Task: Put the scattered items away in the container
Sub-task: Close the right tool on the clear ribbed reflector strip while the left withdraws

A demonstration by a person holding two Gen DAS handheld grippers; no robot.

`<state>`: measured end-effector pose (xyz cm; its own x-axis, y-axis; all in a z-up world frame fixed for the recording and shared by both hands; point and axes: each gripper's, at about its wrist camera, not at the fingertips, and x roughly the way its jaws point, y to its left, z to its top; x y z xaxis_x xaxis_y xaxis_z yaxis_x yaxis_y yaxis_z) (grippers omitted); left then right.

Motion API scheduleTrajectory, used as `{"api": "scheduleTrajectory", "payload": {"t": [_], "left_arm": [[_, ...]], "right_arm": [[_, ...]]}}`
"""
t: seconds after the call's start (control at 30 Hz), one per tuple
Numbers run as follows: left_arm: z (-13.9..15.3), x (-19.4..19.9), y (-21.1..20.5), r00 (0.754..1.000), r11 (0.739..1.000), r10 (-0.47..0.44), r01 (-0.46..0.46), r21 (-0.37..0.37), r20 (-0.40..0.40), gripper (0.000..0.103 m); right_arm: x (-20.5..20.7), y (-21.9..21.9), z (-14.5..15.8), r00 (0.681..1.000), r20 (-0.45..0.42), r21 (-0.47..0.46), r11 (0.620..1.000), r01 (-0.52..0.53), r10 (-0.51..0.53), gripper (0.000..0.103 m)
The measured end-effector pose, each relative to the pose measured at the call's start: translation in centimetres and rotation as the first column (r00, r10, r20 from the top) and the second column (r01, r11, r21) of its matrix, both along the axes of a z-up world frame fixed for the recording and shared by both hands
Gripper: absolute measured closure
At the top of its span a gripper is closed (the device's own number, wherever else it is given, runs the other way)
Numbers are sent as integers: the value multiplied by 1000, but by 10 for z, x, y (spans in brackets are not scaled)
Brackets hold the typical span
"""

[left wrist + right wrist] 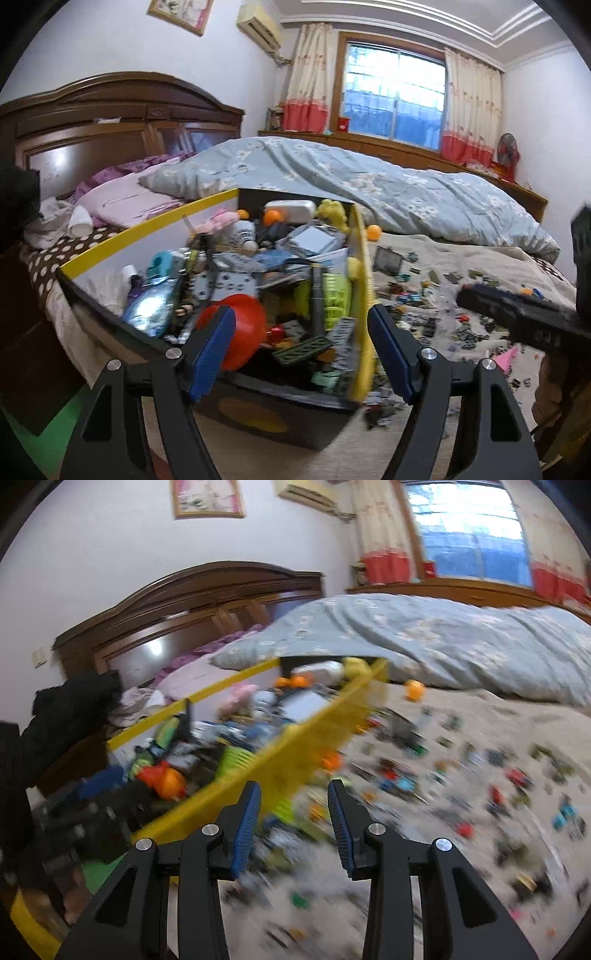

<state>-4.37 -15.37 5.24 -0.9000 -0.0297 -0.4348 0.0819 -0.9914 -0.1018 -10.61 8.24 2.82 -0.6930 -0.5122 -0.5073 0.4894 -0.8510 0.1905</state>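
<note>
On the left stands the box (122,229), yellow-rimmed and already heaped with toys, on the bed. The left claw (301,350) hangs over its near corner, blades wide apart and holding nothing. To its right the right claw (293,823) points down past the box's yellow side, blades partly apart with nothing between them. The scattered small pieces (517,779) lie on the beige blanket (461,716), ahead and to the right of that claw, so I judge the right hand is the nearer one. An orange ball (414,690) sits further back, beside the box's far corner.
</note>
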Motion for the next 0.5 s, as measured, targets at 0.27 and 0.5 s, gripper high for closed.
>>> {"api": "scheduleTrajectory", "payload": {"t": [0.27, 0.5], "left_arm": [[2, -9, 46, 991, 991, -133, 132, 22, 18, 28], [-4, -13, 91, 972, 973, -229, 228, 12, 47, 28]], "right_arm": [[9, 101, -36, 956, 46, 89, 954, 286, -291, 65], [-19, 147, -46, 921, 11, 203, 902, 380, -390, 65]]}}
